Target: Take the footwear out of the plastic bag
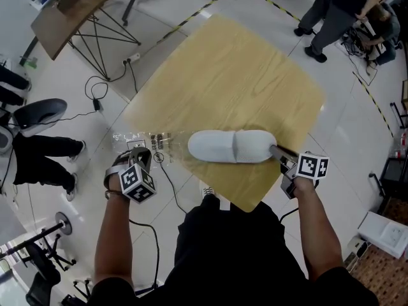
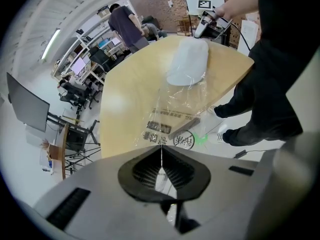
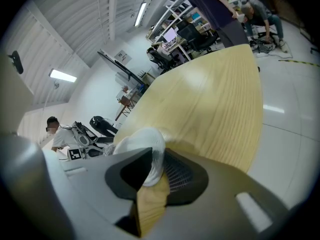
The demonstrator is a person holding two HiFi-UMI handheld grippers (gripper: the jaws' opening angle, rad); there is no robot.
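A white slipper (image 1: pixel 233 146) lies on its side on the wooden table (image 1: pixel 242 75), near the front edge. A clear printed plastic bag (image 1: pixel 150 142) stretches leftward from the slipper's left end, past the table edge. My left gripper (image 1: pixel 138 155) is shut on the bag's thin film (image 2: pixel 161 151), off the table's left side. The bag (image 2: pixel 172 115) runs from the jaws up to the slipper (image 2: pixel 189 61). My right gripper (image 1: pixel 276 151) is shut on the slipper's right end, and white fabric (image 3: pixel 142 146) fills its jaws (image 3: pixel 154 166). Whether the slipper's left tip is still inside the bag mouth is unclear.
The table is bare beyond the slipper. A folding table (image 1: pixel 70 11) and floor cables (image 1: pixel 95 94) lie at the back left, and a seated person's legs (image 1: pixel 44 152) are at the left. People (image 1: pixel 344 11) stand at the back right by striped floor tape (image 1: pixel 376 107).
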